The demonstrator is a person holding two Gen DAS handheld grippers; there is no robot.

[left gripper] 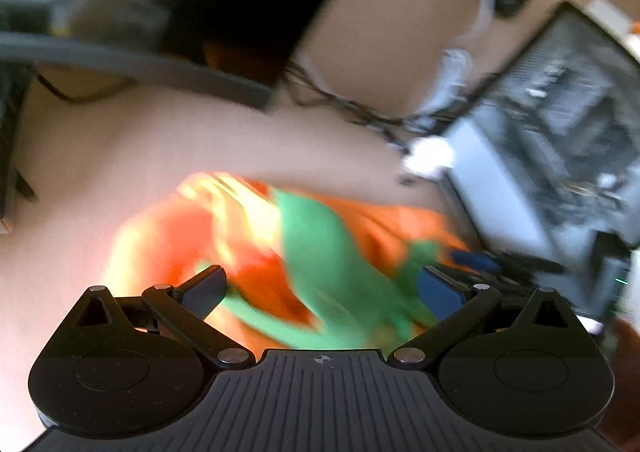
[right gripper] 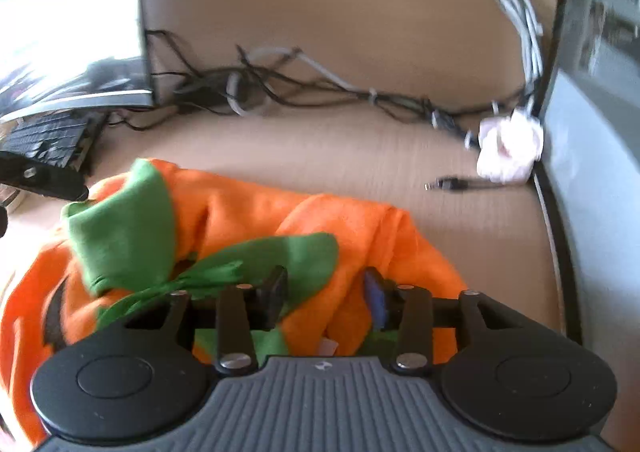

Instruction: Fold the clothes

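Note:
An orange garment with green parts (right gripper: 240,212) lies crumpled on the beige table (right gripper: 320,148). In the left wrist view it is blurred, and the same garment (left gripper: 320,252) spreads just beyond the fingers. My left gripper (left gripper: 322,286) hovers over it with its jaws wide apart and nothing pinched. My right gripper (right gripper: 325,296) sits low on the near edge of the cloth. Its jaws stand partly apart, with a fold of orange and green fabric lying loosely between them.
A tangle of black and grey cables (right gripper: 280,92) runs along the back of the table. A white crumpled lump (right gripper: 508,148) sits by a computer case (right gripper: 592,132) at the right. A monitor (right gripper: 72,12) and a keyboard (right gripper: 48,140) stand at the left.

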